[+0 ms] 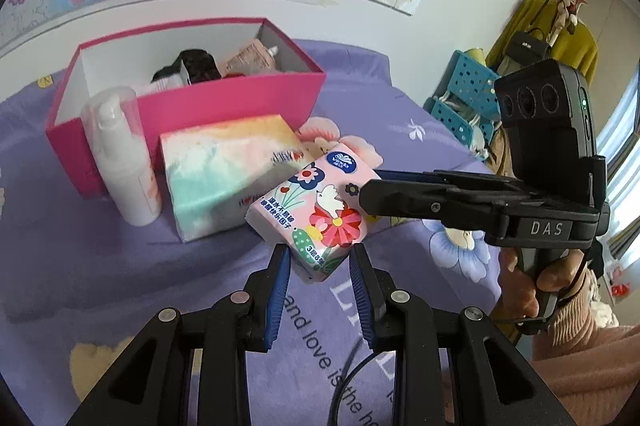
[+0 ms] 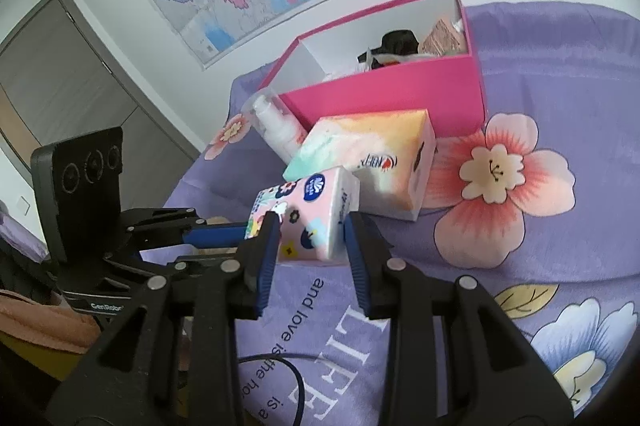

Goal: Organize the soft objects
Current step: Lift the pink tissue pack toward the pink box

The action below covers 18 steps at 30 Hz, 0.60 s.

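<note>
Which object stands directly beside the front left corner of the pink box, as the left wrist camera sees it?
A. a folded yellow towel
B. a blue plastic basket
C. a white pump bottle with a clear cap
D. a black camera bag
C: the white pump bottle stands upright on the purple sheet, against the front wall of the pink box, next to the pastel tissue box.

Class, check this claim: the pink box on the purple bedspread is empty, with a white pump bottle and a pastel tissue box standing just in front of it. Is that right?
Not quite. The pink box is not empty: the left wrist view shows dark fabric and a pinkish packet inside. The rest holds: the white pump bottle and pastel tissue box stand just in front of it on the purple bedspread.
</note>
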Available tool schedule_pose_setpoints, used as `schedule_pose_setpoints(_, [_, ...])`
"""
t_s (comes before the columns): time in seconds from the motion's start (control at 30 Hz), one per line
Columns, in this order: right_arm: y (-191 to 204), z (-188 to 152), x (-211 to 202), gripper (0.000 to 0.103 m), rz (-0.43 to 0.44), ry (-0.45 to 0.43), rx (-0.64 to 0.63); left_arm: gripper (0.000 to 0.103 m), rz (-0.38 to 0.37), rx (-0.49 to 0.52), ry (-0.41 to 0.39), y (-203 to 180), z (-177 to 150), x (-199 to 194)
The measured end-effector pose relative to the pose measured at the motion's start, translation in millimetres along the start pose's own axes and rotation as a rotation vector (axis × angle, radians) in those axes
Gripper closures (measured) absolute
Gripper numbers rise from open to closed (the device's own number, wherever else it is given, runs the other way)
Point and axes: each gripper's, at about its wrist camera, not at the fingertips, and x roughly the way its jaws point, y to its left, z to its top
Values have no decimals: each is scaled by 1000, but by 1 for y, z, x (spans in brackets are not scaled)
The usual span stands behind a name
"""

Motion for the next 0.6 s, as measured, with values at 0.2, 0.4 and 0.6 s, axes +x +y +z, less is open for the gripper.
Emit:
schedule_pose_setpoints(0.2, [-2, 9, 0, 66, 7, -11, -3, 73, 13, 8, -25, 1, 9, -5])
schedule_pose_setpoints(0.4, [-2, 18, -3, 66, 7, -31, -13, 73, 25, 13, -43, 1, 17, -7])
schedule_pose_setpoints(0.6, [-4, 27, -5, 66, 3, -49, -23, 73, 32, 20, -53, 1, 26, -6])
